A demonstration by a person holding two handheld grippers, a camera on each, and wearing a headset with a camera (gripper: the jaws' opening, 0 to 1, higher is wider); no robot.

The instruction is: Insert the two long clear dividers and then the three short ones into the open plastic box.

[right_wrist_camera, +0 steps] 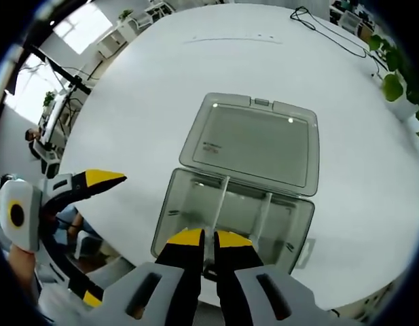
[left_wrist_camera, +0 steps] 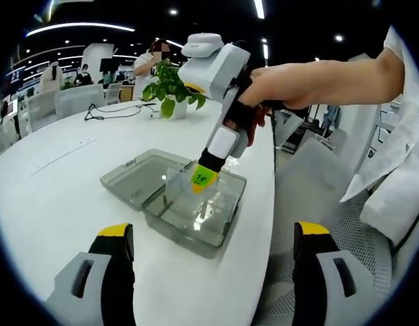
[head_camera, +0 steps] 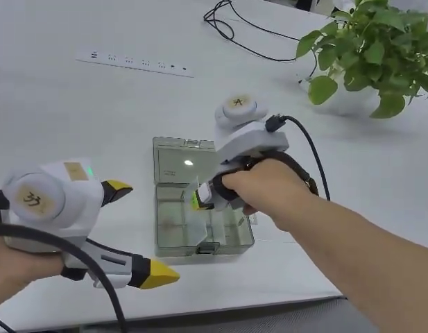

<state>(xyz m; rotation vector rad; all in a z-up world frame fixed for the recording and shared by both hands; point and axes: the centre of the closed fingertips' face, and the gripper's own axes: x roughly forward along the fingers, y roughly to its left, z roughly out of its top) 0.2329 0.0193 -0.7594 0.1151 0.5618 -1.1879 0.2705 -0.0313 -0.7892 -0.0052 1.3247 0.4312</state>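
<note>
While the left gripper (head_camera: 141, 232) hung nearest the person, off the left front corner of the box (head_camera: 177, 244) and apart from it, its yellow-tipped fingers (head_camera: 161, 276) stood wide apart with nothing between them. Just past it, the box sat open near the front edge of the white table (head_camera: 75, 118), its tray toward the person and its lid (head_camera: 177, 156) lying flat on the table behind the tray. Over the front of the tray, the right gripper (right_wrist_camera: 208, 238) pointed down into the box, held by a hand (head_camera: 269, 191) that came in from the box's right. Its fingers were drawn close together, pinching the near end of a thin clear divider (right_wrist_camera: 221, 197) that stood on edge inside the tray and ran from front to back. To the right of that one, a second divider (right_wrist_camera: 263, 212) stood in the tray and ran the same way. Whether the pinched divider was seated fully in the box could not be told. Beyond the lid, well apart from the box, a white power strip (head_camera: 134, 62) lay to the far left, a black cable (head_camera: 252, 31) looped at the far side of the table, and a green plant (head_camera: 377, 41) stood off to the far right.
</note>
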